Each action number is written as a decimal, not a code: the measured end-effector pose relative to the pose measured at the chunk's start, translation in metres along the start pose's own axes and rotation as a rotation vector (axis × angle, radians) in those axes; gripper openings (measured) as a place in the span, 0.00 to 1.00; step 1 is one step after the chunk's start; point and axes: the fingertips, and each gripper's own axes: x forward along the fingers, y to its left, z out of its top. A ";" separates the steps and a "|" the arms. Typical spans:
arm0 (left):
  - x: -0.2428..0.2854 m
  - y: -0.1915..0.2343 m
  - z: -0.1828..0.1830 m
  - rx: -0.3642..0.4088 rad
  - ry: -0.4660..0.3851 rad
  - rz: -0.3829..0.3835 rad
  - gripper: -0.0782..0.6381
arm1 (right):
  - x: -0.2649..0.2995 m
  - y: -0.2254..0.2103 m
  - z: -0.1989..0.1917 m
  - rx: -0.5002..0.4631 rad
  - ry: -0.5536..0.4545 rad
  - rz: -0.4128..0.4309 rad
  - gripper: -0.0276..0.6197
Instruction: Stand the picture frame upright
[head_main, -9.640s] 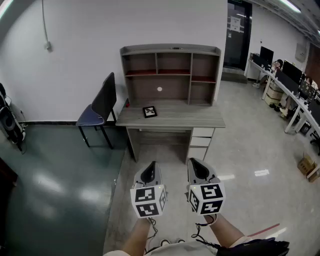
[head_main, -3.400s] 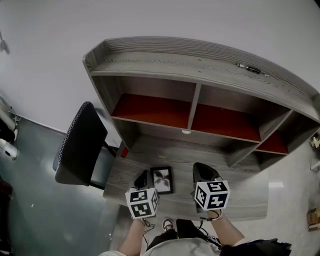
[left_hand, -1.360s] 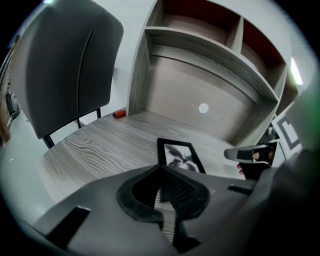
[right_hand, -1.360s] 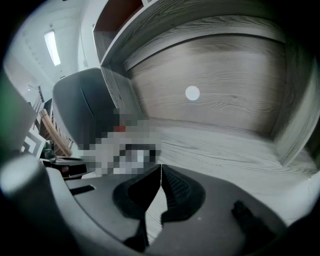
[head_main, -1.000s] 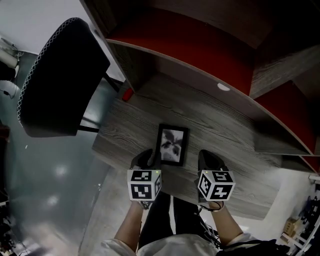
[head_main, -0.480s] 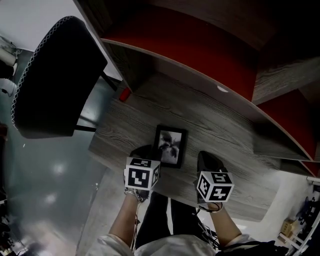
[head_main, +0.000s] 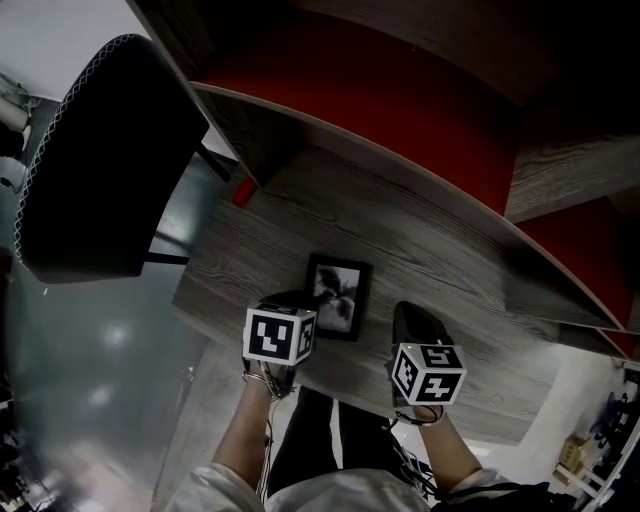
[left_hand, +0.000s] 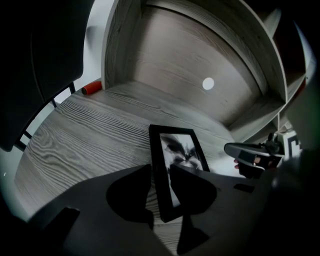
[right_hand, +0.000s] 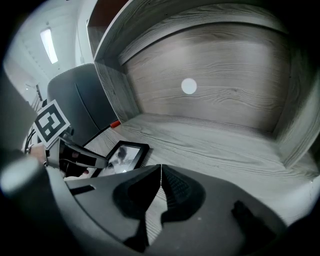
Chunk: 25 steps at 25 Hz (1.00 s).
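Black picture frame (head_main: 338, 297) lies flat on the desk (head_main: 420, 250), its left rail between the spread, just-closing jaws of the left hand-held gripper (left_hand: 161, 175). The right hand-held gripper (right_hand: 160, 172), right of the frame, is pressed together and empty. Grasp step in hand; next, clamp the rail and tilt the frame upright.

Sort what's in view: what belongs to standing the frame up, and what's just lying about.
Job: picture frame, flat on desk; left gripper, jaws just closing slightly, frame's edge between them; right gripper, shut.
Lying about: small red object; chair.

The grey wooden tabletop (head_main: 420, 240) holds a picture frame (head_main: 337, 296), lying flat. A small red thing (head_main: 243, 190) sits at its corner.
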 end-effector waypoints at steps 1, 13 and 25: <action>0.000 0.000 0.000 -0.001 0.007 -0.005 0.29 | 0.001 0.000 0.000 0.000 0.000 0.000 0.09; 0.001 -0.001 0.000 -0.027 0.082 -0.053 0.23 | 0.001 0.008 0.004 0.000 -0.004 0.007 0.09; -0.005 -0.002 -0.003 -0.058 -0.011 -0.020 0.21 | -0.012 0.006 0.004 0.009 -0.018 -0.013 0.09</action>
